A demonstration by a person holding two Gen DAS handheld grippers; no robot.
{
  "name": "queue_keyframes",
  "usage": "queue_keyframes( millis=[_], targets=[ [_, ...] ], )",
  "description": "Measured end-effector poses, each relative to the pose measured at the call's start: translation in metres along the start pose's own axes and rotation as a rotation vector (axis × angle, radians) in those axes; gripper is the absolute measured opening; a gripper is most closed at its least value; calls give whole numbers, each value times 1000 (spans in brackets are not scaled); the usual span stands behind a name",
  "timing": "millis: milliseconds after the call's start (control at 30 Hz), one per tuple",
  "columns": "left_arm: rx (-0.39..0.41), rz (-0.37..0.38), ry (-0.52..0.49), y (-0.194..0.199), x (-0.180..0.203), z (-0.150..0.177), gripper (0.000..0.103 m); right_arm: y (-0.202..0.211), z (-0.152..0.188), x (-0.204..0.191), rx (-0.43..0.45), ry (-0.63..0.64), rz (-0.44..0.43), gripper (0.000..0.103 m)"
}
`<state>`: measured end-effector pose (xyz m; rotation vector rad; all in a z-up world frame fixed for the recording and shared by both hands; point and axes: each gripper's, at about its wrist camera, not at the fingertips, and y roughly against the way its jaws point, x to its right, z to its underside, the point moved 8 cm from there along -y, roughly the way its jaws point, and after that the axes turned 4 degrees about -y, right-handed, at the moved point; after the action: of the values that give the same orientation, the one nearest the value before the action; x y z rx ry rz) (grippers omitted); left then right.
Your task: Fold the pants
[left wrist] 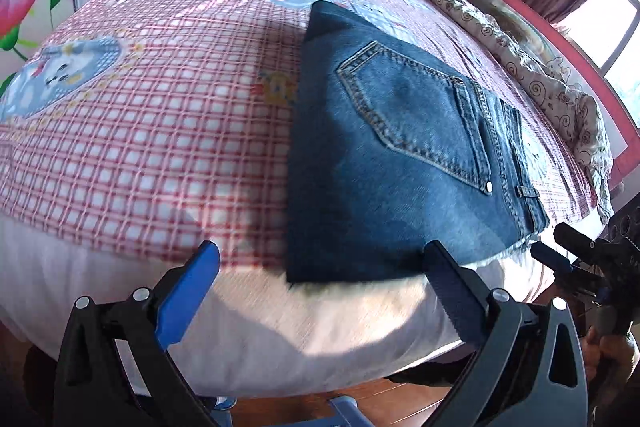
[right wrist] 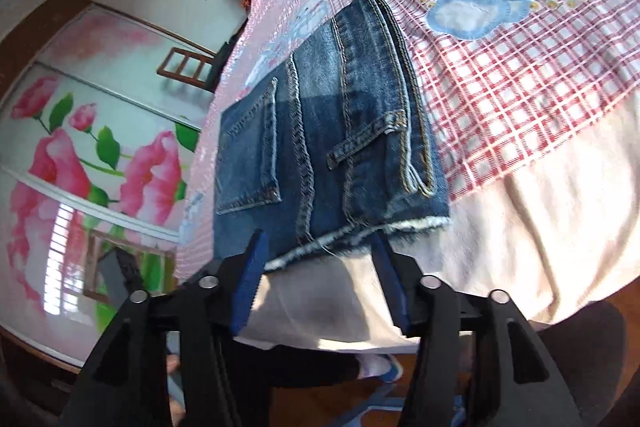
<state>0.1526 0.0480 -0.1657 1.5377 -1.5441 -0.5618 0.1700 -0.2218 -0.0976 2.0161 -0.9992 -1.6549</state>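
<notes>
Both grippers — left (left wrist: 320,267) and right (right wrist: 316,247) — stood apart, empty; withdrawing gently would keep the folded jeans (left wrist: 400,147) at frame centre tidy.

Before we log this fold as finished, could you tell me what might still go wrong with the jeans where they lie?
The folded jeans lie at the bed's near edge, the frayed hem right at the drop, so they might slide off. The open right tool brackets that hem and could snag its loose threads on withdrawing.
</notes>
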Motion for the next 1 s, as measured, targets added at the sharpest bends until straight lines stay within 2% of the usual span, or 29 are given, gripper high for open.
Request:
queue_keyframes(
  millis=[133,233,300,367,467,567,600,667,733,800,933,1000],
  targets=[
    [-4,-84,-43,5,-13,15,101,-1,18,7,2,23,41,58],
    [-12,-111,-36,6,-13,12,101,-1,23,7,14,42,66,58],
    [34,-71,-23,15,-3,2,101,9,13,-7,87,52,10,58],
    [72,-62,-49,22,12,-10,101,22,-4,-19,161,62,-30,58],
    [52,-52,-93,18,39,-20,101,27,-29,-32,217,50,-101,58],
    [9,-77,-116,4,53,-18,101,13,-41,-29,199,42,-101,58],
    [-14,-79,-115,-2,54,-14,101,4,-41,-25,169,32,-88,66],
    [-53,-96,-110,-14,53,-10,101,-12,-36,-6,119,-1,-36,68],
    [-38,-101,-121,-14,52,-10,101,-9,-36,-3,131,-8,-64,68],
    [-44,-99,-125,-16,52,-10,101,-4,-35,-5,127,-7,-40,68],
    [-43,-90,-121,-18,49,-10,101,24,-48,-15,210,42,-30,68],
    [-42,-92,-119,-19,49,-10,101,29,-60,-6,221,29,-6,68]
  ],
)
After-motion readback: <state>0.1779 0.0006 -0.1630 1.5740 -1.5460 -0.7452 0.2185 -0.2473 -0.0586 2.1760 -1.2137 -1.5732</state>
